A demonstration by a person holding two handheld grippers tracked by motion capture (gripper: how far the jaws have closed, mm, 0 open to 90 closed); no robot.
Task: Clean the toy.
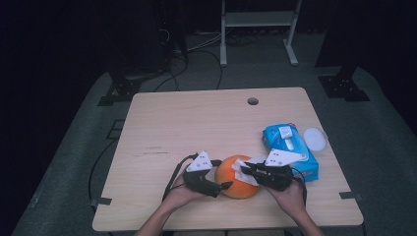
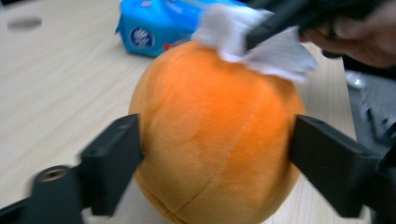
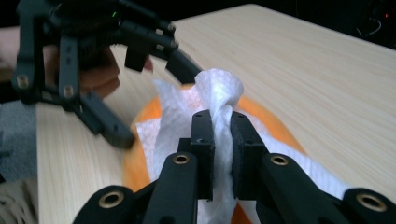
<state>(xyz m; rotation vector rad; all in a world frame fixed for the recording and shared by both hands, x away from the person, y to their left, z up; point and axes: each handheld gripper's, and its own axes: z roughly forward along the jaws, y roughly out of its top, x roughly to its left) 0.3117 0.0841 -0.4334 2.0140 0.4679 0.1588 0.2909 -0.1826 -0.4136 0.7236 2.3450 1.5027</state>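
An orange plush ball (image 1: pixel 231 186) rests near the table's front edge. My left gripper (image 1: pixel 222 187) reaches in from the left and holds it. In the left gripper view both black jaws press the sides of the ball (image 2: pixel 215 135). A white wipe (image 1: pixel 244 169) lies draped over the top of the ball. My right gripper (image 1: pixel 247 169) comes in from the right and is shut on the wipe. In the right gripper view the wipe (image 3: pixel 219 88) is bunched upright between the jaws of the right gripper (image 3: pixel 223 135), with the ball (image 3: pixel 275 126) under it.
A blue pack of wipes (image 1: pixel 290 145) lies just right of the ball, with a round white lid (image 1: pixel 314 139) beside it. The wooden table (image 1: pixel 196 123) has a cable hole (image 1: pixel 253 101) at the back. Floor cables and a white frame stand beyond the far edge.
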